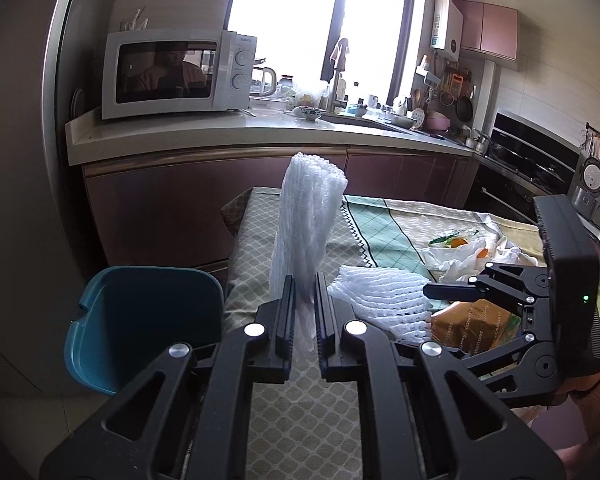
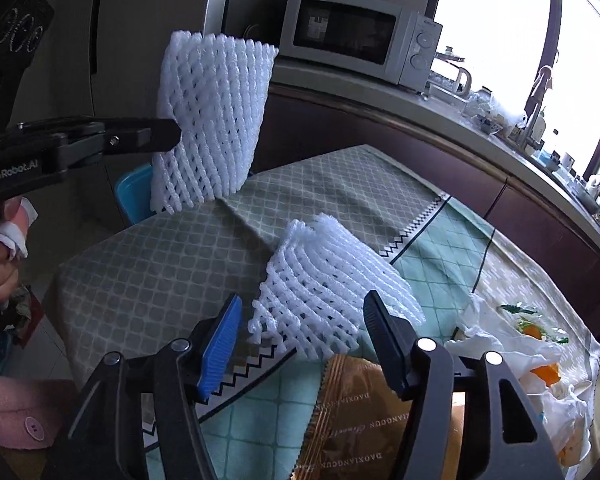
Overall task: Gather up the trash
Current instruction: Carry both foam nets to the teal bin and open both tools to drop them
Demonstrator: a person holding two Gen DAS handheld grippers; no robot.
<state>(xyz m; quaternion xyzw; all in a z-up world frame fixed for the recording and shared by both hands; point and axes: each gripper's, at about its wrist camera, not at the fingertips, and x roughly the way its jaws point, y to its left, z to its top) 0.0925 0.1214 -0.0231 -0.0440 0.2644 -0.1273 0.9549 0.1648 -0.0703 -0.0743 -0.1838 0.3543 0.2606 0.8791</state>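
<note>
From the left wrist view, the left gripper (image 1: pixel 303 304) is clamped on a white foam net (image 1: pixel 306 224), holding it upright above the table (image 1: pixel 300 412), with the blue bin (image 1: pixel 140 320) just beside the table's edge. From the right wrist view, the right gripper (image 2: pixel 304 340) is spread wide around a second foam net (image 2: pixel 332 280) lying on the cloth, gripping nothing. The springy foam could squirm loose and miss the bin.
</note>
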